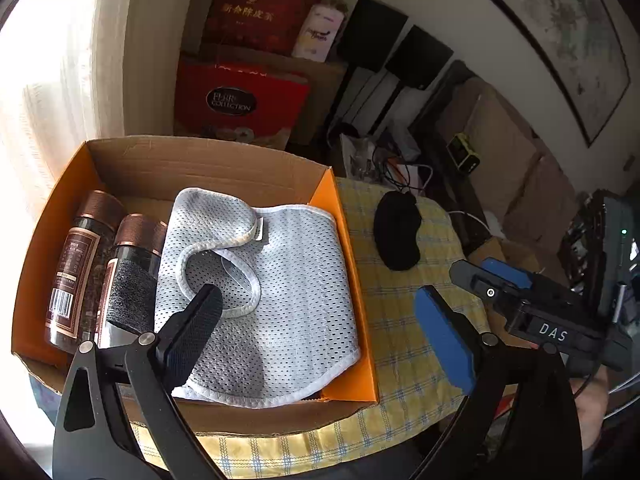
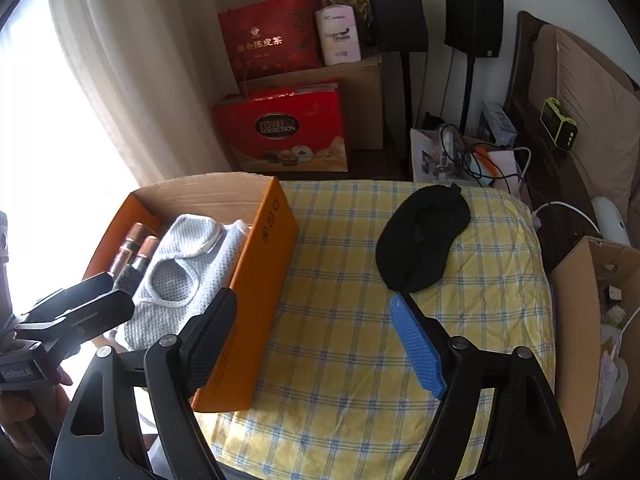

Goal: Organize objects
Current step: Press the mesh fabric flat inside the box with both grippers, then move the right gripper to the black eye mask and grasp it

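An orange cardboard box [image 1: 200,152] stands at the left on the yellow checked tablecloth [image 1: 404,332]. Inside lie two brown-capped jars [image 1: 80,264] and a pale grey mesh garment [image 1: 288,276]. My left gripper [image 1: 318,296] hovers open over the garment and the box's right wall, with nothing between its fingers. A black sleep mask [image 2: 424,236] lies on the cloth to the right of the box [image 2: 260,248]. My right gripper [image 2: 312,300] is open and empty above the cloth, between box and mask. The left gripper [image 2: 92,292] shows at the left edge there.
Red gift bags [image 2: 280,128] and a brown carton stand on the floor behind the table, beside two black speakers on stands [image 2: 472,28]. A bag with tangled cables [image 2: 448,152] sits past the far edge. Another open cardboard box [image 2: 580,320] is at the right.
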The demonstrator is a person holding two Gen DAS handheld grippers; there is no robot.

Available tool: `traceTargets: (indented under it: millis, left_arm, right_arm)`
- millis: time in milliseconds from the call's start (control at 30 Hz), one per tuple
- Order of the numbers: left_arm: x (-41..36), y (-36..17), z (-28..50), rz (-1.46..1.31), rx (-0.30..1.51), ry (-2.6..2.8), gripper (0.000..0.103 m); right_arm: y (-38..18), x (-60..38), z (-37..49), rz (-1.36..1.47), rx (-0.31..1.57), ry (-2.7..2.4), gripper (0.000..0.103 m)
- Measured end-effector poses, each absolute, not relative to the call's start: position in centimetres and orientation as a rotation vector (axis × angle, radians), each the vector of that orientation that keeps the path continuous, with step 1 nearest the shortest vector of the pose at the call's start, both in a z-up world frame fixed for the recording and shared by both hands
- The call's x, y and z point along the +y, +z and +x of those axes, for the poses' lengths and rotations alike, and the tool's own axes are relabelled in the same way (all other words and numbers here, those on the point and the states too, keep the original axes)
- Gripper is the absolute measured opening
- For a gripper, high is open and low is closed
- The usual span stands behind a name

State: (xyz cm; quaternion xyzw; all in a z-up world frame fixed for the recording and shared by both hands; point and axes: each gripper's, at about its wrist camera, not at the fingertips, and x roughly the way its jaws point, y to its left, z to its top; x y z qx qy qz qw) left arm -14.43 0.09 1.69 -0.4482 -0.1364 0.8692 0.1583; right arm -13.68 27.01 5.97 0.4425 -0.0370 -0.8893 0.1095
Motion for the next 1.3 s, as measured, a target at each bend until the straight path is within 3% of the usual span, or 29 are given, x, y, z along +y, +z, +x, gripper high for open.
traceTargets:
  millis: [100,733,1133,1300]
  left_arm:
    - [1.3,1.9,-14.8,-1.283,-0.376,2.469,0.103]
    - [9.0,2.1,-18.0,-1.28,-0.254,2.419,0.103]
    - [11.1,1.2,-20.2,-1.279,-0.214,2.397,0.103]
    - [11.2,0.7,-20.6,-1.289,-0.216,2.387,0.103]
  right_arm:
    - [5.7,29.5,-14.3,1.339,-0.176,-2.637,0.088]
    - [0.7,36.3,-18.0,1.481,-0.282,-2.698,0.086]
    - [-4.8,36.7,-22.2,1.6,-0.414,-2.604,0.064]
    - [-5.9,36.3,-23.1,1.612,-0.435,-2.584,0.05]
